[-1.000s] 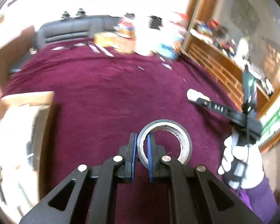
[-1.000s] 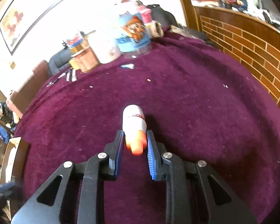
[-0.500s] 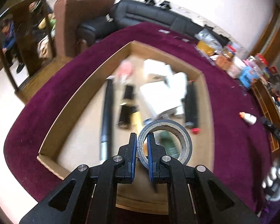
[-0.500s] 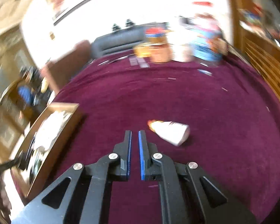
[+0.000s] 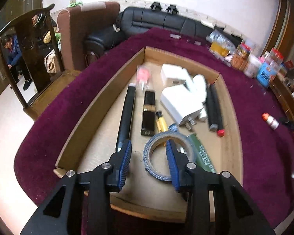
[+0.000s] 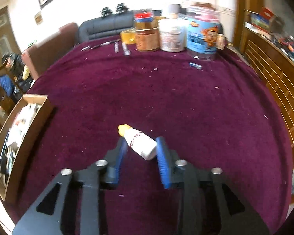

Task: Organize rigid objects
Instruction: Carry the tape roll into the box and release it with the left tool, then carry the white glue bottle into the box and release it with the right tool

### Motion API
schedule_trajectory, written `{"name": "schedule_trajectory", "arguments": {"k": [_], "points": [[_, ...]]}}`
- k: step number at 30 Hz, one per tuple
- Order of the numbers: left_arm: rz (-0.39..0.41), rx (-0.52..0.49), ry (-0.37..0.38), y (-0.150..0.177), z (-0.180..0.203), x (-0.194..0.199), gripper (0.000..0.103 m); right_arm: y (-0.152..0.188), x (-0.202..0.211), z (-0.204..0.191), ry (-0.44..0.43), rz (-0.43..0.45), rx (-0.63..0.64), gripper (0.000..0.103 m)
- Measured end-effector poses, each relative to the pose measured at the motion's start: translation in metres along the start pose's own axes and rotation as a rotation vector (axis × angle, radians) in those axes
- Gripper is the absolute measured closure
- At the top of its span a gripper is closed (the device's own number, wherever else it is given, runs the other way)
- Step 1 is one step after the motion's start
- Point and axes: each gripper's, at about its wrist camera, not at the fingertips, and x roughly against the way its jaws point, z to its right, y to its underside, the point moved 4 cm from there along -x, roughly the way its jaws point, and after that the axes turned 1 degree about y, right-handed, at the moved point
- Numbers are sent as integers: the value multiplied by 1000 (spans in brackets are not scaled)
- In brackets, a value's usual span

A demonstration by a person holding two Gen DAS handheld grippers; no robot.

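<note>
Left gripper [image 5: 148,152], jaws opening, tilts down over one tape roll [image 5: 167,154] inside one cardboard box [image 5: 100,99]; right gripper [image 6: 140,151], opening, straddles one glue bottle [image 6: 141,144].

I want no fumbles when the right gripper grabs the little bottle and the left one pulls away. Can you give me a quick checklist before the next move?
1. Tape roll inside the cardboard box: ok.
2. Left gripper pads off the tape, jaws opening: ok.
3. Tape lying settled and flat: cannot tell.
4. Small bottle between the right gripper fingers, jaws opening: ok.
5. Bottle squared to the pads: not ok, it lies slanted.
6. Cloth around the bottle free of other things: ok.
</note>
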Motion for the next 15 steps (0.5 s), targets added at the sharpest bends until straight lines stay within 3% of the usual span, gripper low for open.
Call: {"name": "schedule_trajectory", "arguments": {"k": [1,6,7,8,12,15], "points": [[18,3,11,-1,0,8,71,-2,-4,-4,4,-3,35,53],[64,16,35,-7,-2,30,61,-6,-39,-16,23,-76,156,52],[70,14,34,-6,-3,32,61,-3,-42,-18,26,-90,168,61],[76,11,33,-7,-3,34,61,0,-46,-20,32,-117,184,77],[91,31,16,-9,-6,33,61,12,-39,-24,45,-124,182,79],[119,49,0,-11,-7,34,61,16,-26,-24,-3,-115,116,79]]}}
